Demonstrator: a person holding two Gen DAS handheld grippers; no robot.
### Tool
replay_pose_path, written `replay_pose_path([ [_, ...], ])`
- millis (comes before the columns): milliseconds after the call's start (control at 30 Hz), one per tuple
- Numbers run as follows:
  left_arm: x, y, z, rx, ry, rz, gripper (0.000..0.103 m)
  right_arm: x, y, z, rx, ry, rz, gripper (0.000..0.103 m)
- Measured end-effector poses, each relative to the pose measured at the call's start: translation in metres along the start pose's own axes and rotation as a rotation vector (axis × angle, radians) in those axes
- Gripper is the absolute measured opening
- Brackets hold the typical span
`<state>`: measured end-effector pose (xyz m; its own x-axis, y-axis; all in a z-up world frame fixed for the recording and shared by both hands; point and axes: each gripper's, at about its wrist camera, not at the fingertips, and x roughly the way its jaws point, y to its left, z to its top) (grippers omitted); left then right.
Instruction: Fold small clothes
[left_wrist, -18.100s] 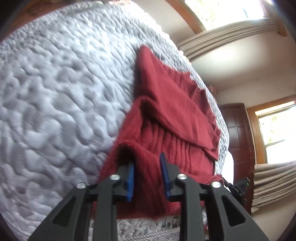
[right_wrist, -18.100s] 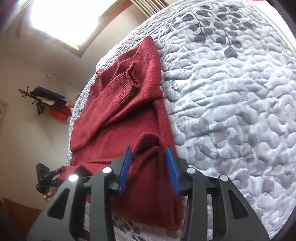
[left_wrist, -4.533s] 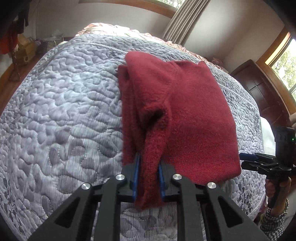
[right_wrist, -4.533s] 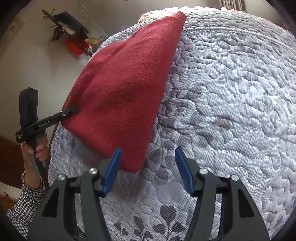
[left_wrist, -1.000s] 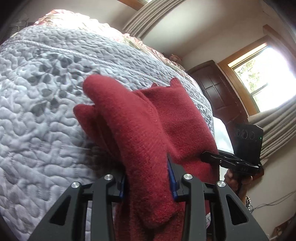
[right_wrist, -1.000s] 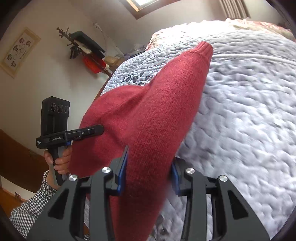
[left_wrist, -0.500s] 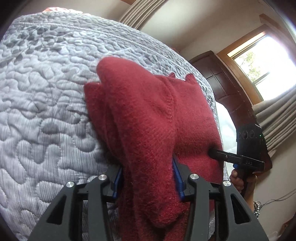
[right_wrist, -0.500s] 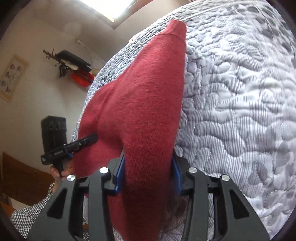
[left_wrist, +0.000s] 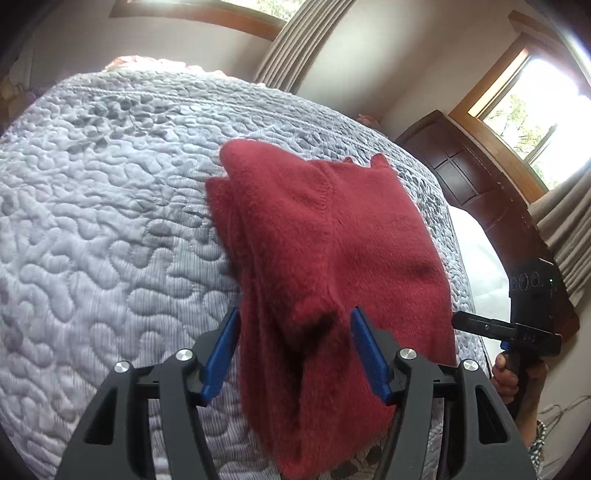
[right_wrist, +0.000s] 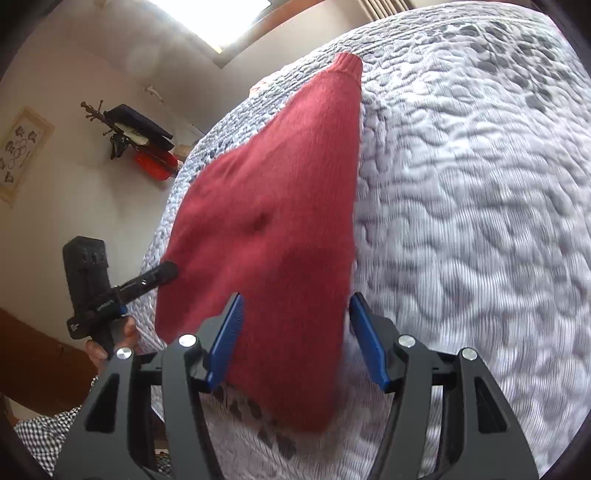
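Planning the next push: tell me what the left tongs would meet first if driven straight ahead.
The left tongs stand open astride the folded red sweater, so its near edge, already between the pads, comes first; the quilt lies under it. Depth is unclear.

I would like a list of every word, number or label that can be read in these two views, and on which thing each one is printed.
White print on the side of the left hand-held gripper, seen from the right wrist view: too small and blurred to read.
Pale marking on the body of the right hand-held gripper, seen from the left wrist view: looks like digits, too blurred to read.
Framed picture on the wall: only small dark figures, no legible words.
Red sweater and quilt: no text.
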<state>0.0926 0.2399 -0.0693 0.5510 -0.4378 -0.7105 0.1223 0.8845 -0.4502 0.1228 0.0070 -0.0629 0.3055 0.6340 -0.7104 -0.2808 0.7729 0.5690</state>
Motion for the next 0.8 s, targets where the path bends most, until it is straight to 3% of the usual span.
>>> replay_pose_path([
  [200,-0.012,-0.005,-0.027,0.036,-0.024,0.11,0.064,0.004,-0.005,-0.036,0.025,0.029,-0.016,0.059],
  [267,-0.009,-0.004,-0.031,0.039,-0.011,0.145,0.061,0.007,-0.007,-0.041,0.039,0.031,0.001,0.048],
  [300,-0.007,-0.001,-0.033,0.037,-0.007,0.159,0.058,0.007,-0.007,-0.043,0.041,0.033,0.014,0.032],
  [400,-0.003,0.002,-0.036,0.016,0.008,0.143,0.048,0.001,0.004,-0.046,0.016,0.004,0.018,0.023],
  [600,0.003,0.002,-0.04,0.031,0.014,0.173,0.047,0.008,0.01,-0.048,0.005,0.009,-0.075,0.022],
  [800,0.006,0.007,-0.044,0.019,0.014,0.169,0.05,0.02,0.006,-0.053,0.04,-0.005,-0.096,0.024],
])
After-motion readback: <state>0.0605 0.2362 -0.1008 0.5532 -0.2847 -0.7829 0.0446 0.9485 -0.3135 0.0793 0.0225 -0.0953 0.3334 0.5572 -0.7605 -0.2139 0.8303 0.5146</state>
